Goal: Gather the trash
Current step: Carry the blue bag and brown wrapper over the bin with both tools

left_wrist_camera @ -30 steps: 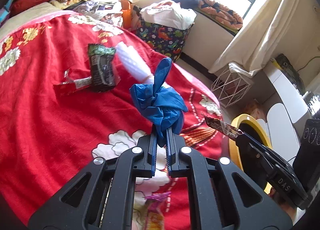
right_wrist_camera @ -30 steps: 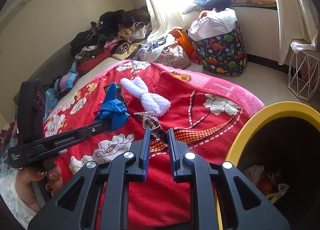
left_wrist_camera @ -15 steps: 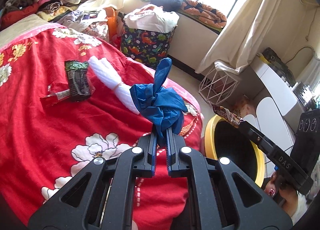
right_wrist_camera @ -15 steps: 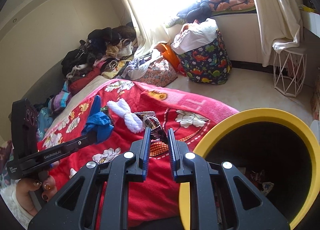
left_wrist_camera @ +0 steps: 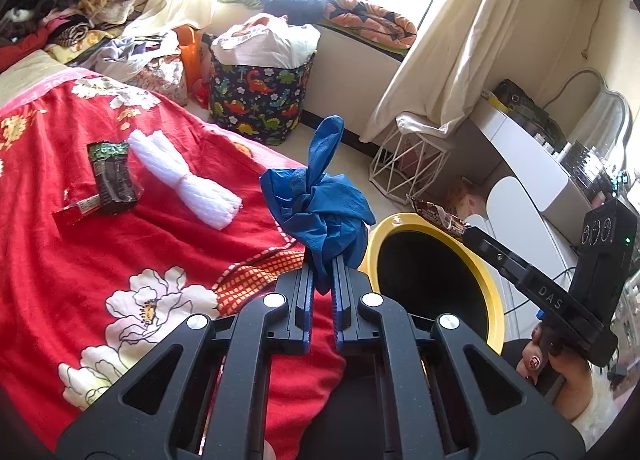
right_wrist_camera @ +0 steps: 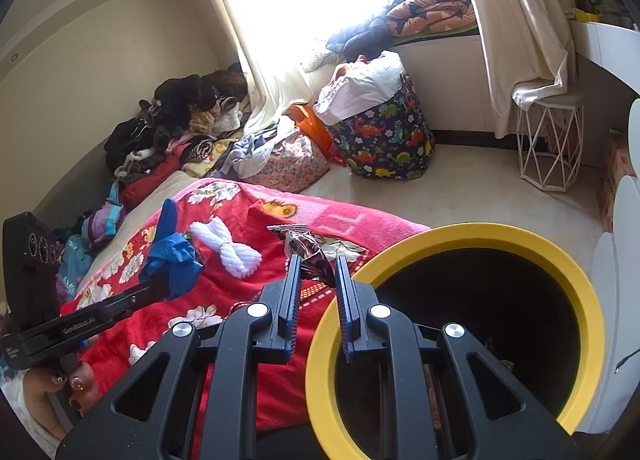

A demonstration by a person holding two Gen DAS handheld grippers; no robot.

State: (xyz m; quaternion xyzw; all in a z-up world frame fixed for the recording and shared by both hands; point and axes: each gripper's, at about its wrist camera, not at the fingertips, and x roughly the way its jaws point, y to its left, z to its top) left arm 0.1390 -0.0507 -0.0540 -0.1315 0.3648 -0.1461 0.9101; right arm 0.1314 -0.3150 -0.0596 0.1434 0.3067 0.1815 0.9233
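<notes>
My left gripper (left_wrist_camera: 321, 260) is shut on a crumpled blue glove (left_wrist_camera: 320, 208), held above the bed's edge beside the yellow-rimmed black bin (left_wrist_camera: 492, 300). My right gripper (right_wrist_camera: 316, 260) is shut on a brown foil wrapper (right_wrist_camera: 304, 246), held at the bin's rim (right_wrist_camera: 480, 232); the gap between its fingers looks a little wider than before. From the left wrist view the wrapper (left_wrist_camera: 438, 216) hangs over the bin's far rim. A dark green-topped packet (left_wrist_camera: 112, 176), a red wrapper (left_wrist_camera: 76, 210) and a white bundle (left_wrist_camera: 184, 184) lie on the red blanket (left_wrist_camera: 100, 268).
A dinosaur-print basket (left_wrist_camera: 260, 100) full of laundry stands on the floor past the bed. A white wire stool (left_wrist_camera: 408, 164) and white desk (left_wrist_camera: 532, 164) are at the right. Clothes are piled at the bed's head (right_wrist_camera: 180, 132).
Both grippers have moved right, off the bed toward the bin, carrying the glove and the wrapper. The bin now fills more of both views. The right fingers stand slightly further apart.
</notes>
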